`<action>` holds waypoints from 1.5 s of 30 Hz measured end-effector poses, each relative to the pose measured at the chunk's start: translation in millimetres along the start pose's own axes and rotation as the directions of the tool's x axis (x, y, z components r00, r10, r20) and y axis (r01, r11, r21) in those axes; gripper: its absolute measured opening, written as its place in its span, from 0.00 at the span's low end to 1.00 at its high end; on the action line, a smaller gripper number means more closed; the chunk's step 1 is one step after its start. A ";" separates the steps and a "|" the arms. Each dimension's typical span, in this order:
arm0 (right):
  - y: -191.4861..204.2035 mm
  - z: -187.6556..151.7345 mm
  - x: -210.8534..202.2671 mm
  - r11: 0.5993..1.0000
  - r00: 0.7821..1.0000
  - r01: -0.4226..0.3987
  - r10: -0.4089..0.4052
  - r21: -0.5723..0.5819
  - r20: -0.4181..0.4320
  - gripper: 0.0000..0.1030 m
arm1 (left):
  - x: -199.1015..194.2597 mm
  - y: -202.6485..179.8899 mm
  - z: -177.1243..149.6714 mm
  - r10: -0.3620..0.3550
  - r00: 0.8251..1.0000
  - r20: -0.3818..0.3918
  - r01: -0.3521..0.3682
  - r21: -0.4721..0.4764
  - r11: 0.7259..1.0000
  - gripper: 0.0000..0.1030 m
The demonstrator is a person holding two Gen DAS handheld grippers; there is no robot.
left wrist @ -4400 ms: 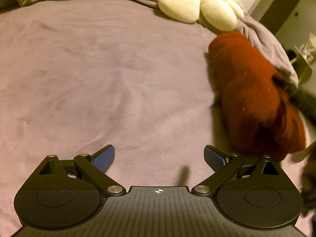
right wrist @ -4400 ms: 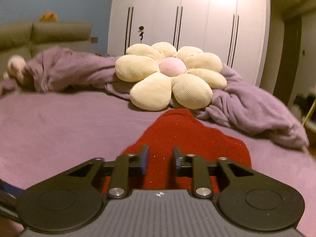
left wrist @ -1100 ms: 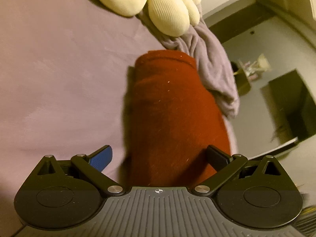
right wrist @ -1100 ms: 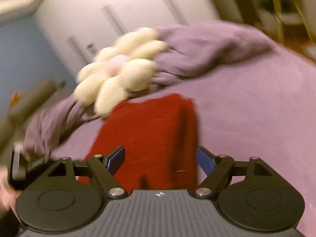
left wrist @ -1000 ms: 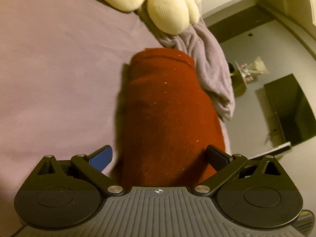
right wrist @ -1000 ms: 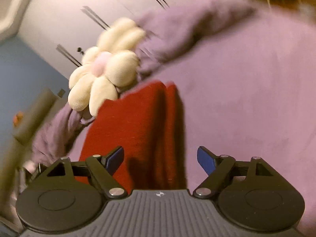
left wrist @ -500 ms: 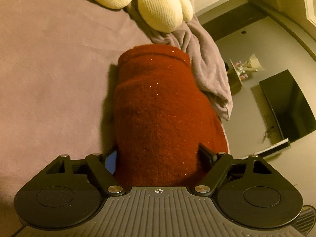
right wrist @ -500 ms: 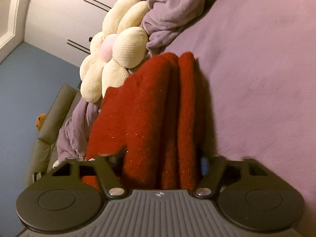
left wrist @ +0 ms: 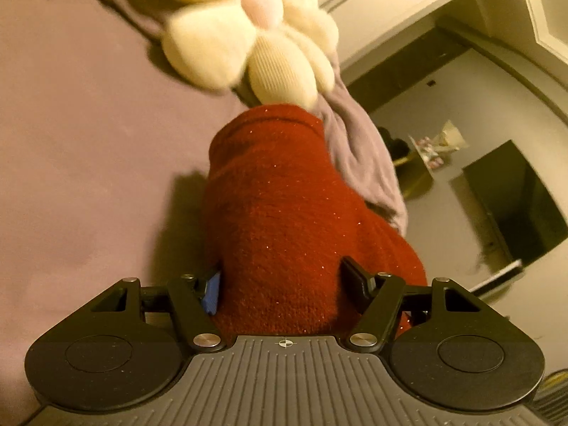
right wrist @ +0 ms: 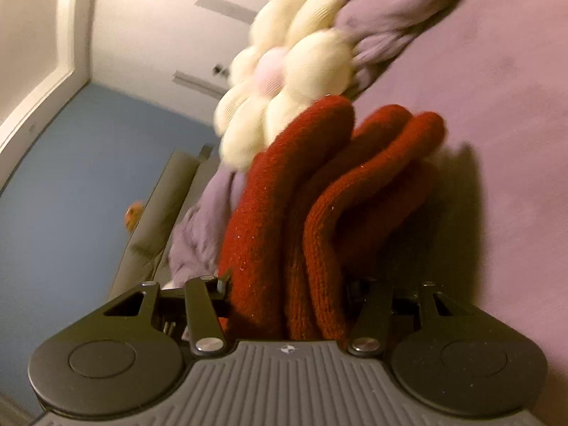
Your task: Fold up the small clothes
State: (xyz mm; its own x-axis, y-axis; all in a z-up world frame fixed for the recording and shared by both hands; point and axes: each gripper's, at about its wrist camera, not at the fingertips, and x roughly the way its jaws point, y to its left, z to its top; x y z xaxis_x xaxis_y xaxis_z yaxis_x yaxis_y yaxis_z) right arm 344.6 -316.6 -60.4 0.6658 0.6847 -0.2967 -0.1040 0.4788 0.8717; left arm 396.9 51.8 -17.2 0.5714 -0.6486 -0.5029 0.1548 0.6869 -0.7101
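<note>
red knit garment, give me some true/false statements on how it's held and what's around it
1. Both grippers are closed on the red knit garment. True: the left gripper and the right gripper each pinch it.
2. In the right wrist view the garment is a single flat layer. False: several folded layers are bunched between the jaws.
3. A flower-shaped cushion lies beyond the garment. True.
4. The bed cover is green. False: it is purple.
5. The cushion is clamped in the left gripper. False: only the garment is.

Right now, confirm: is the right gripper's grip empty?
No: the right gripper is closed on stacked layers of the folded red garment.
</note>
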 end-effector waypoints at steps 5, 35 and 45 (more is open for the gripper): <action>22.9 -20.4 48.3 0.996 0.996 0.014 -0.021 -0.083 -0.089 0.53 | -47.3 19.8 -7.6 0.159 0.986 0.050 -0.161 0.035 0.986 0.70; 48.9 -37.1 131.8 0.577 0.662 0.749 -0.630 -0.326 0.407 0.69 | 90.6 38.4 45.6 0.536 0.839 0.096 -0.537 -0.020 0.843 0.99; 45.9 -34.3 120.7 0.624 0.700 0.713 -0.613 -0.319 0.367 0.81 | 85.2 39.0 43.5 0.539 0.836 0.102 -0.537 -0.051 0.842 1.00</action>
State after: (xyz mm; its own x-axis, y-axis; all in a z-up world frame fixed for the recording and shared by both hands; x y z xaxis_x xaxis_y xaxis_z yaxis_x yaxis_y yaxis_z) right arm 394.9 -193.1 -69.5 0.8007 -0.0152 -0.5988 0.1742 0.9624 0.2084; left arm 486.7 37.7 -66.3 0.6436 -0.1382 -0.7528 -0.2173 0.9101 -0.3528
